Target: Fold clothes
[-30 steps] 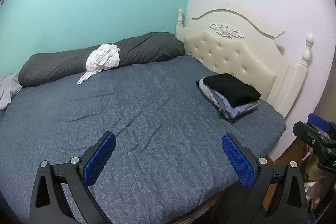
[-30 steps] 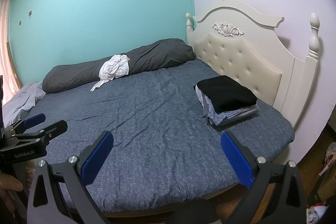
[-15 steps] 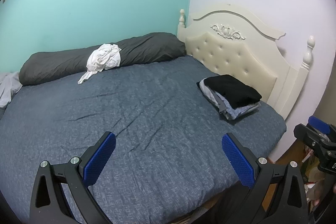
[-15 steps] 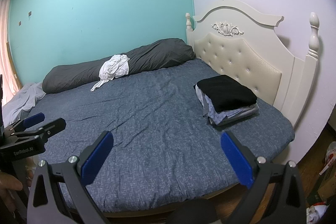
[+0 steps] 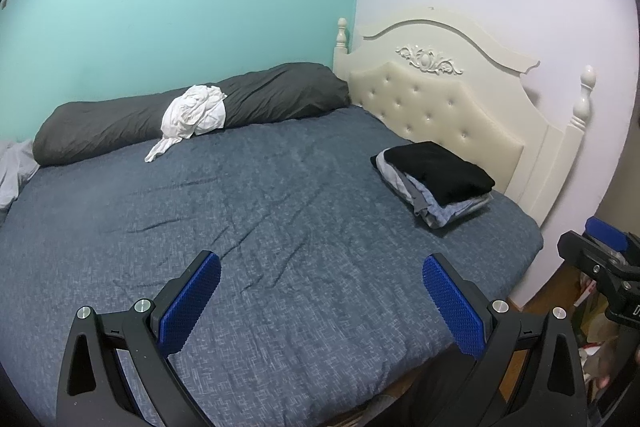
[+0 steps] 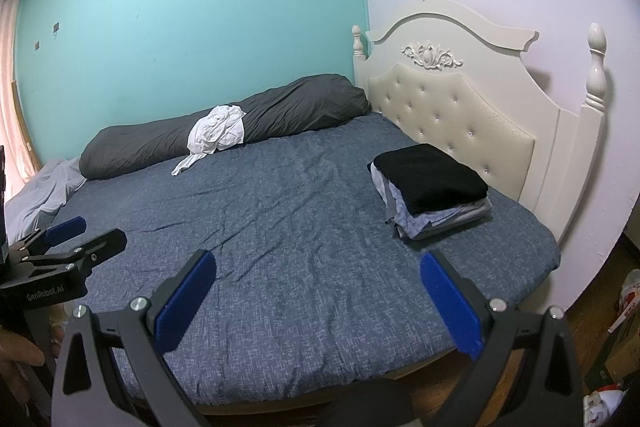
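Note:
A crumpled white garment [image 5: 196, 113] [image 6: 218, 133] lies on the dark grey rolled duvet [image 5: 120, 123] [image 6: 160, 139] at the far side of the bed. A stack of folded clothes [image 5: 436, 181] [image 6: 430, 185], black on top, rests near the headboard. My left gripper [image 5: 320, 301] hangs open over the bed's near edge, empty. My right gripper [image 6: 316, 301] is open too, with nothing between its fingers. Each gripper shows at the edge of the other's view, the right one [image 5: 600, 263] and the left one [image 6: 68, 243].
The blue-grey bedspread [image 5: 260, 227] [image 6: 280, 227] covers the bed. A cream tufted headboard [image 5: 452, 107] [image 6: 472, 107] stands at the right, a teal wall behind. Light grey fabric [image 6: 36, 195] lies at the far left. Boxes and clutter [image 6: 624, 339] sit on the wooden floor at the right.
The left wrist view has shifted slightly right and down. Both grippers stay open and nothing on the bed has moved.

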Demonstrator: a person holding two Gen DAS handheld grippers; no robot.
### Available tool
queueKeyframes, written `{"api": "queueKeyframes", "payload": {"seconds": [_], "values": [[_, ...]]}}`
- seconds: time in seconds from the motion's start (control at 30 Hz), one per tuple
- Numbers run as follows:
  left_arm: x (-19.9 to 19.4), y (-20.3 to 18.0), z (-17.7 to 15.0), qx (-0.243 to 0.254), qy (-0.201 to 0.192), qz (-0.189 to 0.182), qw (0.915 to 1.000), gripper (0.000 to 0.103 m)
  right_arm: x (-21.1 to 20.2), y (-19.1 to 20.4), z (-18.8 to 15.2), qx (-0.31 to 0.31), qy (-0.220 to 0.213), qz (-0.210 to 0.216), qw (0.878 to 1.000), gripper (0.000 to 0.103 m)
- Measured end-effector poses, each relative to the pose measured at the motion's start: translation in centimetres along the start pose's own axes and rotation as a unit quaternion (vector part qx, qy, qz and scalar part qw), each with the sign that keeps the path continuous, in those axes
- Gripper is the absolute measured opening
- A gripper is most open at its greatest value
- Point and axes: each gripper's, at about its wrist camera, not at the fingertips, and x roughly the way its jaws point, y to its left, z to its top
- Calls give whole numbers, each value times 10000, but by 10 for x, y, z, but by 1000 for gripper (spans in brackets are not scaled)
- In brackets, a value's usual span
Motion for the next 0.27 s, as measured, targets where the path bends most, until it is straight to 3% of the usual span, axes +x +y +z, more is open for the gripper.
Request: {"api": "queueKeyframes", "payload": {"seconds": [0.27], "values": [[0, 0, 0, -47, 19, 53, 10000, 103, 0, -2, 0, 10, 5, -10, 10000, 103]]}}
